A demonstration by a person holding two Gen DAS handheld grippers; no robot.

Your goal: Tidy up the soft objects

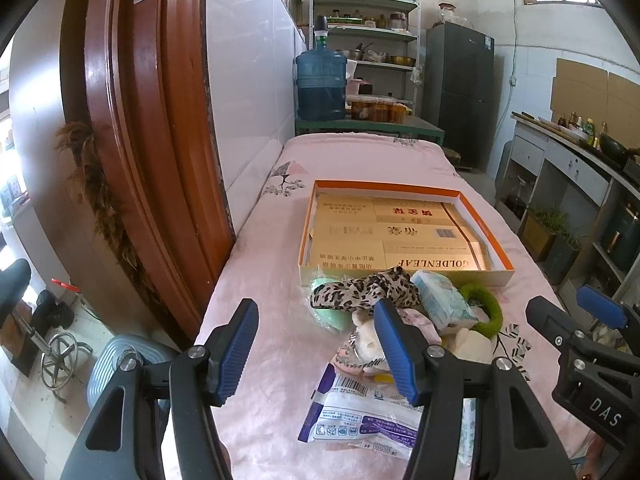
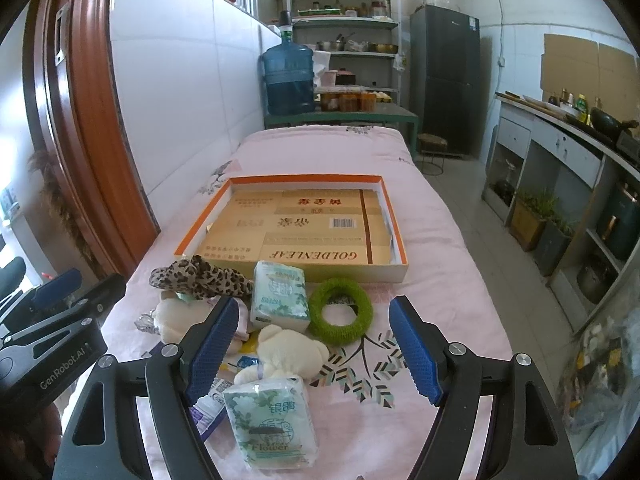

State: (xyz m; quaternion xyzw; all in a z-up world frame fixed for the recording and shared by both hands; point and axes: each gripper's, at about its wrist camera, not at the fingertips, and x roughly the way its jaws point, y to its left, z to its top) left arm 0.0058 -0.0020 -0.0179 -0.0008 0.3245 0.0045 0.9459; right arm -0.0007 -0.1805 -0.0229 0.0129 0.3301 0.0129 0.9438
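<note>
Your surface [image 2: 420, 240] wears matt pink printed cloth. On it: a cardboard box [image 2: 396, 270] with a smooth orange rim, a fuzzy green yarn ring [image 2: 362, 312], a plush cream bear [image 2: 288, 350], leopard-print fabric [image 2: 200, 276] — and glossy plastic-wrapped tissue packs [image 2: 270, 424].

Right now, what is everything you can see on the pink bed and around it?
Shallow orange-rimmed cardboard box: one, tan inside, mid-bed, no soft things in it.
Leopard-print fabric scrunchie: one, brown-black, before the box.
Green fuzzy ring: one, right of the pile.
Cream plush bear: one, pile's near side.
Tissue packs: two, white-green, one near the box, one nearest.
Purple-white plastic packet: one, near edge.
Blue water jug: one, on the far table.
Dark fridge: one, back wall.
Left hand-held gripper: blue pads, open.
Right hand-held gripper: blue pads, open.
</note>
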